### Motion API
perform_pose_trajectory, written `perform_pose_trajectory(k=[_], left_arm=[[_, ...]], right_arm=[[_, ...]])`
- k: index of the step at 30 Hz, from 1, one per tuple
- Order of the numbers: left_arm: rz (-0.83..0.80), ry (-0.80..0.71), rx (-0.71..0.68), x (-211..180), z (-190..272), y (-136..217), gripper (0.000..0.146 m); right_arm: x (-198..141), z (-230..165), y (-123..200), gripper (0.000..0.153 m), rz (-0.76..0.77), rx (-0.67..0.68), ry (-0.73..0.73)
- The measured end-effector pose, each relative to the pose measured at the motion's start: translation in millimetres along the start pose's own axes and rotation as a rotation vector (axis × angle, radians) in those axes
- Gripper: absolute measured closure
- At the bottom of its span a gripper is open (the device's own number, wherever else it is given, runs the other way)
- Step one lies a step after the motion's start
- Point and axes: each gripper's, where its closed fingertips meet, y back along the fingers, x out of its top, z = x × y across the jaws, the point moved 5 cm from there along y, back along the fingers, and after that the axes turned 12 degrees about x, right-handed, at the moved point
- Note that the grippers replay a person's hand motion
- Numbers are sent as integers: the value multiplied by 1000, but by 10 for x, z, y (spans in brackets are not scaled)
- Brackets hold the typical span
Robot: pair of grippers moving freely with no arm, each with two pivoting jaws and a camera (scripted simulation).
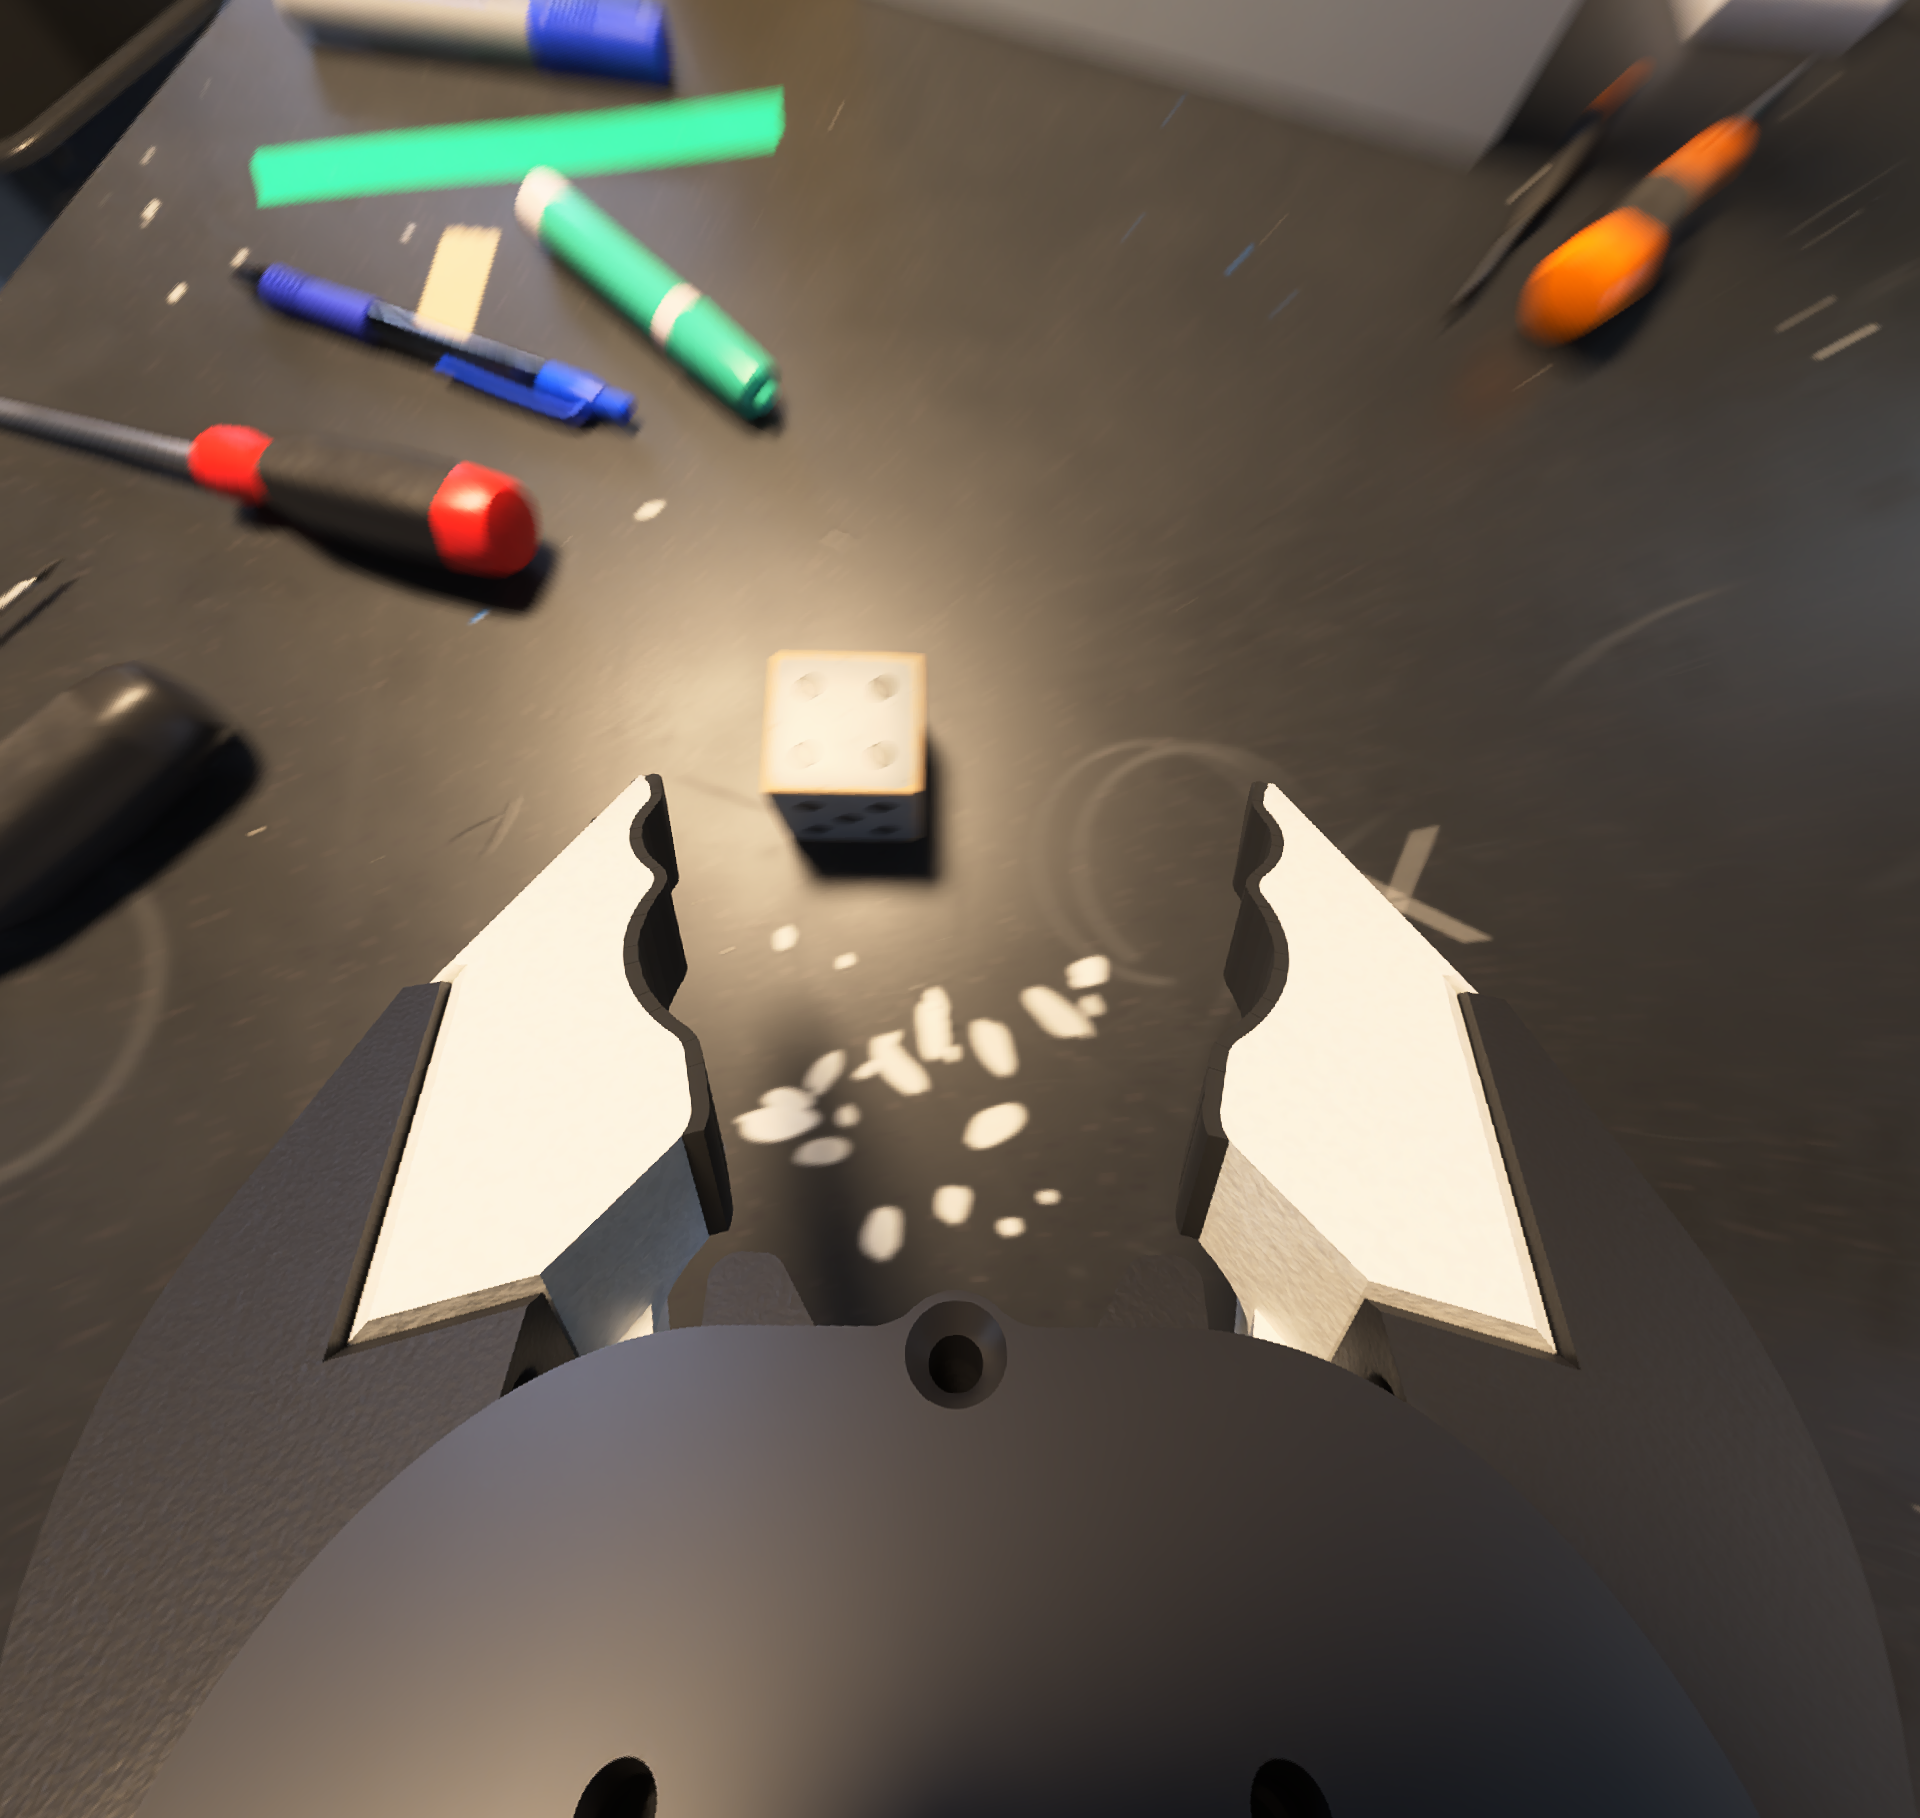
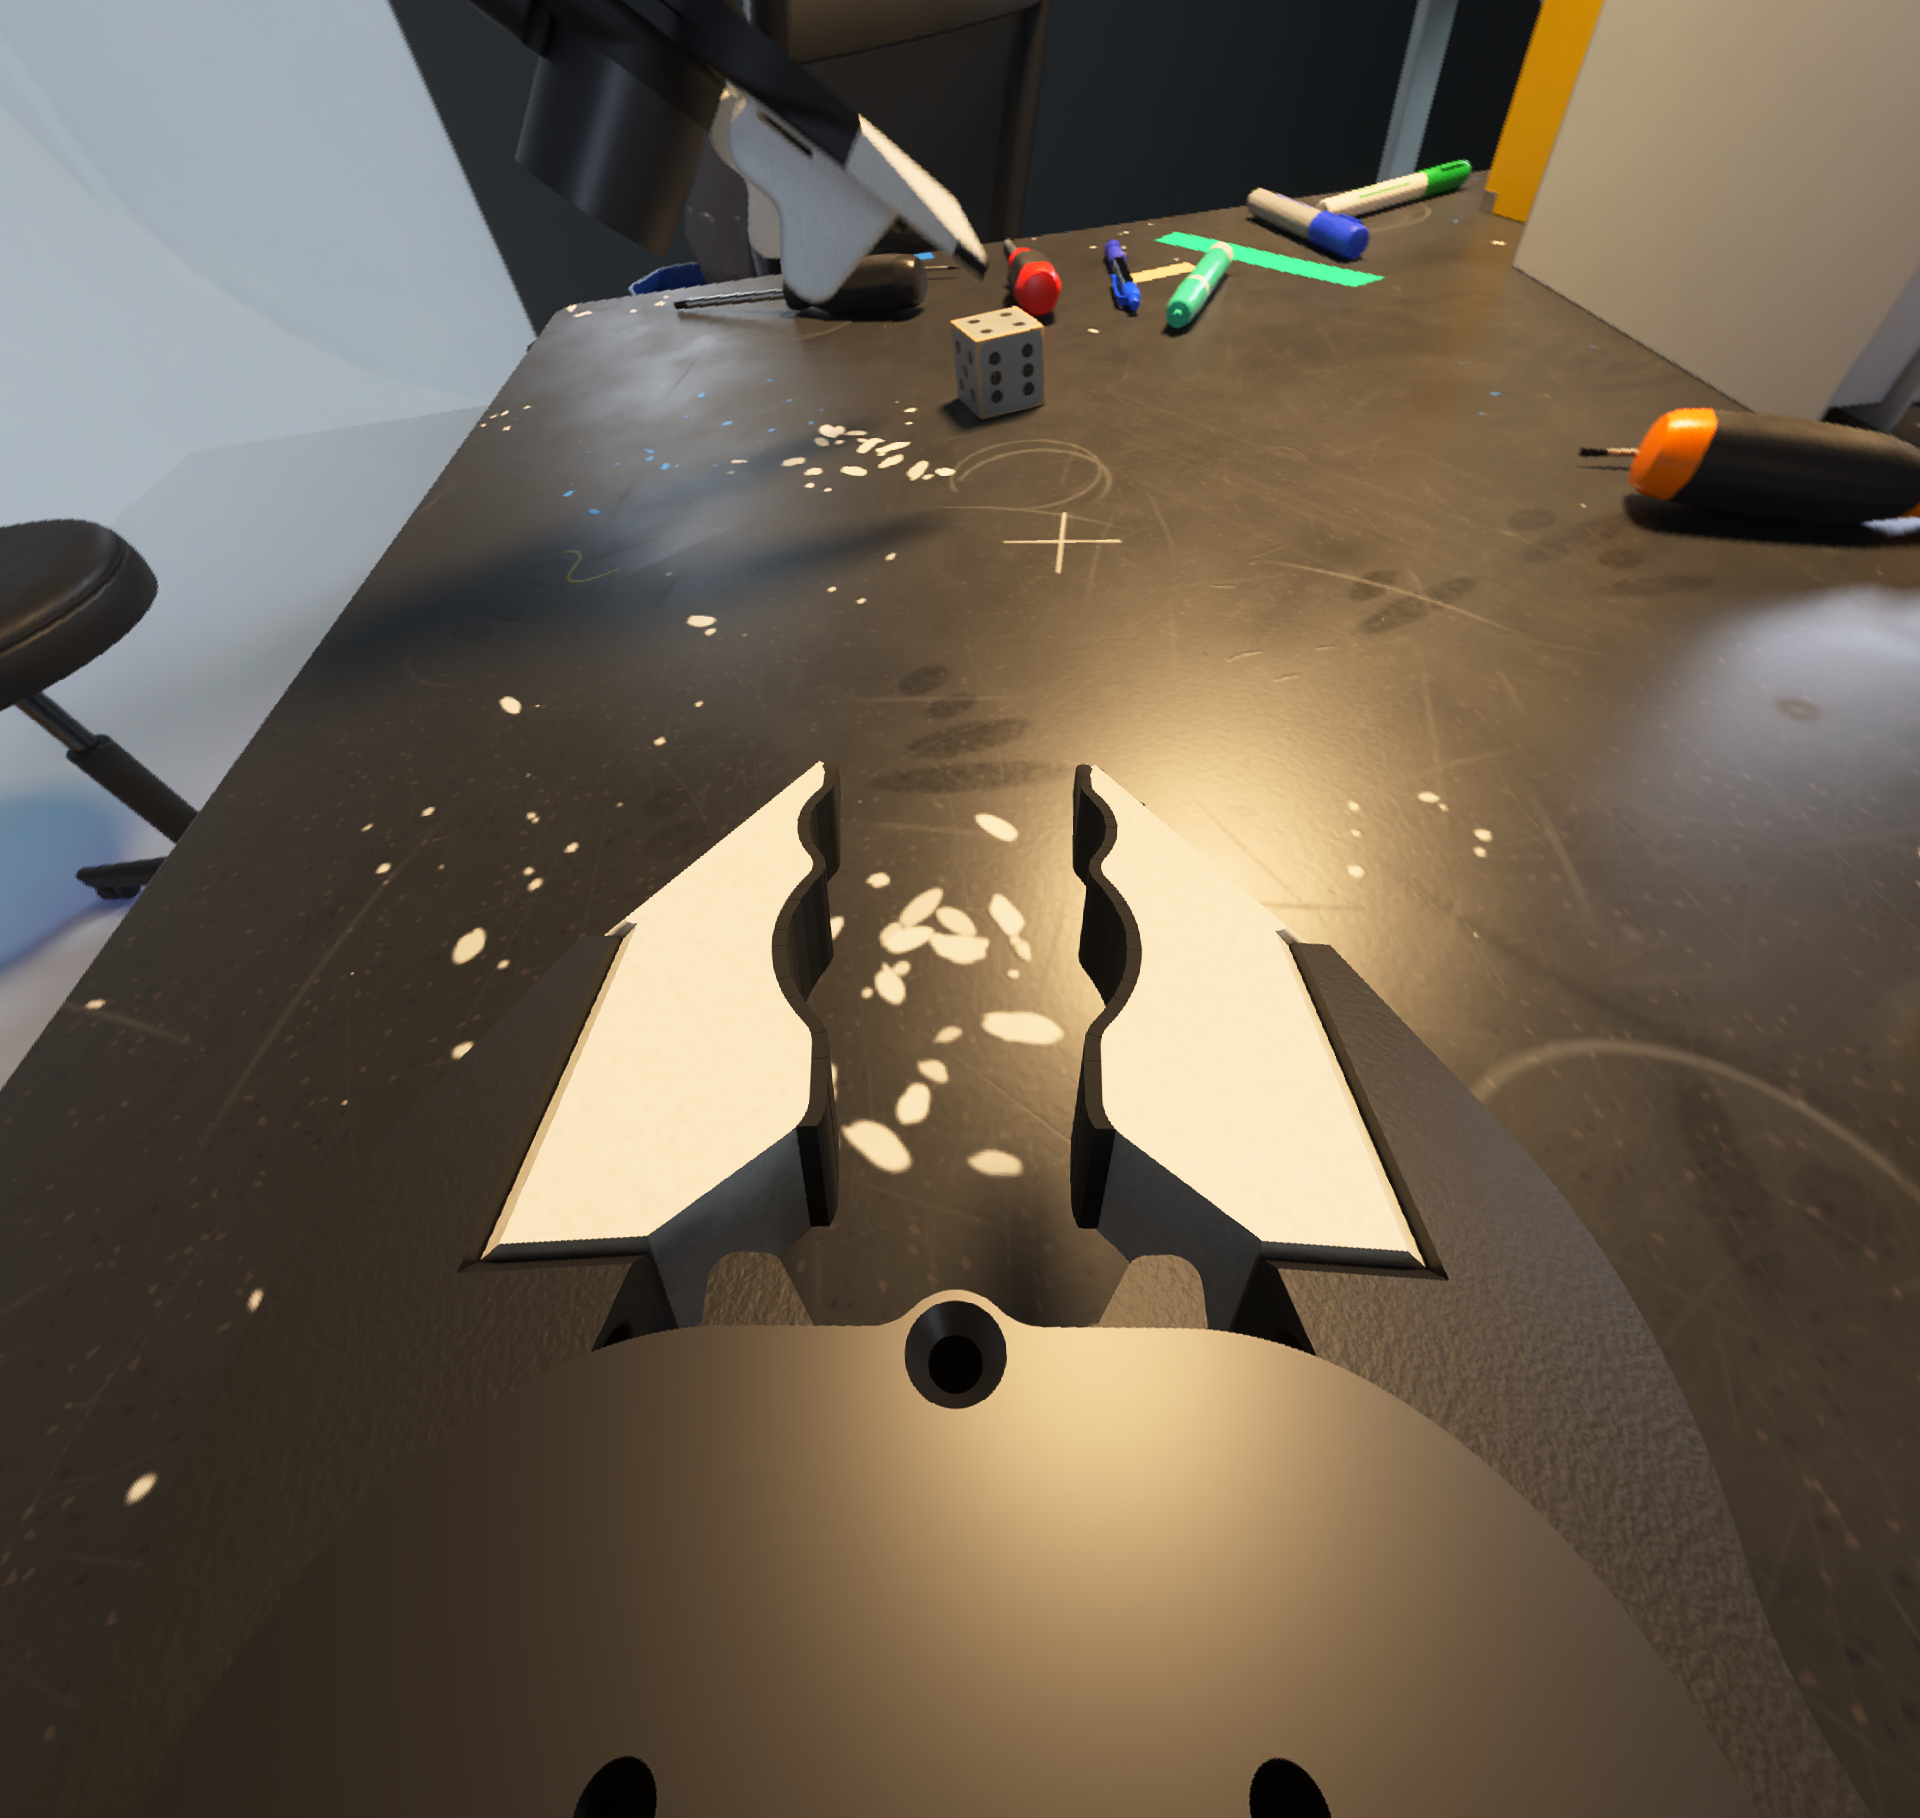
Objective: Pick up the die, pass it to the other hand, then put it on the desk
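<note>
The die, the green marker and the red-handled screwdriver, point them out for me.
die (image 1: 844, 719): left wrist view, on its top face.
green marker (image 1: 644, 291): left wrist view, middle of its barrel.
red-handled screwdriver (image 1: 483, 519): left wrist view, red end of its handle.

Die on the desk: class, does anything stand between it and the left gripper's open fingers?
Nothing visible does. The die sits alone on bare desk just ahead of the left gripper, whose jaws stand wide apart. The red-capped screwdriver and green marker lie off to the side.
</note>
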Motion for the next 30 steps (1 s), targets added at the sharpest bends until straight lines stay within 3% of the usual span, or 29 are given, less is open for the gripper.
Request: perform_pose_trajectory(k=[5, 11, 12, 15, 18, 21, 25, 30], left_arm=[[-229, -195, 321, -100, -182, -432, 45], [-417, -215, 221, -207, -123, -667, 54], [-410, -217, 207, -198, -110, -675, 60], [-355, -184, 165, -77, -37, -630, 101], [-225, -134, 94, 246, 138, -368, 105], [-5, -125, -116, 658, 571, 120, 105], [291, -120, -518, 950, 1419, 823, 105], [404, -82, -1096, 505, 2638, 1248, 105]], right_arm=[[-86, 50, 138, 97, 1, -52, -39], [-165, 69, 381, 88, 4, -136, -60], [-170, 71, 424, 88, 10, -149, -65], [-162, 87, 530, 88, 33, -176, -83], [-136, 109, 597, 88, 67, -183, -104], [-108, 132, 641, 88, 102, -178, -130], [-27, 124, 724, 87, 195, -138, -166], [106, 123, 910, 76, 404, -46, -280]])
